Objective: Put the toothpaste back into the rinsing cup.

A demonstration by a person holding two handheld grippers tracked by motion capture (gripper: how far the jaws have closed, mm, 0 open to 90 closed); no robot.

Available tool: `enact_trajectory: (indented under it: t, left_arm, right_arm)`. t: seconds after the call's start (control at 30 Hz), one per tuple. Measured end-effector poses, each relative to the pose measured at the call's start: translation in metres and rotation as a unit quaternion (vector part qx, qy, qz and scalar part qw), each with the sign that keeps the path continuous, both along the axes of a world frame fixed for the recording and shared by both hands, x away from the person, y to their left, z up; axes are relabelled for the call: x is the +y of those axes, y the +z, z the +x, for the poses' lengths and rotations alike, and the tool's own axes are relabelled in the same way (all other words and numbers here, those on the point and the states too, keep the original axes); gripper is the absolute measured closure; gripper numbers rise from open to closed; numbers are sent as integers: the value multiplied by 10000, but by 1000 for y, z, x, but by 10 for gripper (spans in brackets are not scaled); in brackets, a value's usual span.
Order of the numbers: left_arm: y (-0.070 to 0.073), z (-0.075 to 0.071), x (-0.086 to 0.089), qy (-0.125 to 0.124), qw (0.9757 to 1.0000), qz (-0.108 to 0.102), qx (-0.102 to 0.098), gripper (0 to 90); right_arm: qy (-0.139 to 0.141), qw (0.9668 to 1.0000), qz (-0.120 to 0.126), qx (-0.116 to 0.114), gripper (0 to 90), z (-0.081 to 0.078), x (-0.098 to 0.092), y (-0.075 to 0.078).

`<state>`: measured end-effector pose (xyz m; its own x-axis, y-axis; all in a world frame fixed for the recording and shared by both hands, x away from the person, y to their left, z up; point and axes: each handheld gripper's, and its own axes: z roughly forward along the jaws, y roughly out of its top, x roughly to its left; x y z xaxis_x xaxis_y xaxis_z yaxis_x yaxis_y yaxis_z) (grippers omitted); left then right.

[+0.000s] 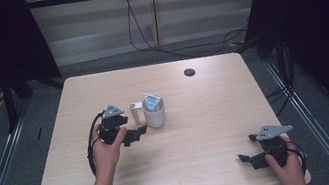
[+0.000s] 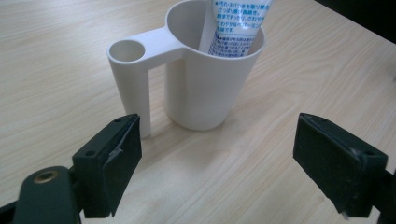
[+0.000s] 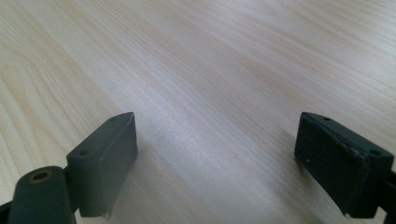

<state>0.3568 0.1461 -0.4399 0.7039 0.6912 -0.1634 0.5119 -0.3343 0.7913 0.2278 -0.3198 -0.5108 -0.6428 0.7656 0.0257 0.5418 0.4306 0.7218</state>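
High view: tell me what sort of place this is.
Probably a lab recording station: a bare wooden table ringed by dark curtains, cables trailing over grey carpet, and handheld grippers beside a white cup.

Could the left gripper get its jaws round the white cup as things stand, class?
Probably yes. The left gripper sits just short of the white cup, jaws wide apart with bare table between. The cup's side handle near one jaw might snag.

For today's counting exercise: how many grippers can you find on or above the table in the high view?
2. The left gripper is near the table's middle, just left of the white cup holding a tube. The right gripper is near the table's front right corner. Both have open jaws.
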Motion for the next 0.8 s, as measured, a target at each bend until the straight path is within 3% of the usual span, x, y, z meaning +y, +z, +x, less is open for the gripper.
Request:
enact_trajectory:
  t: [0.8]
  left_arm:
    - [-15,-12,20,-9,10000,51,42,155]
  right_arm:
    - [0,10000,1,-1,129,0,0,0]
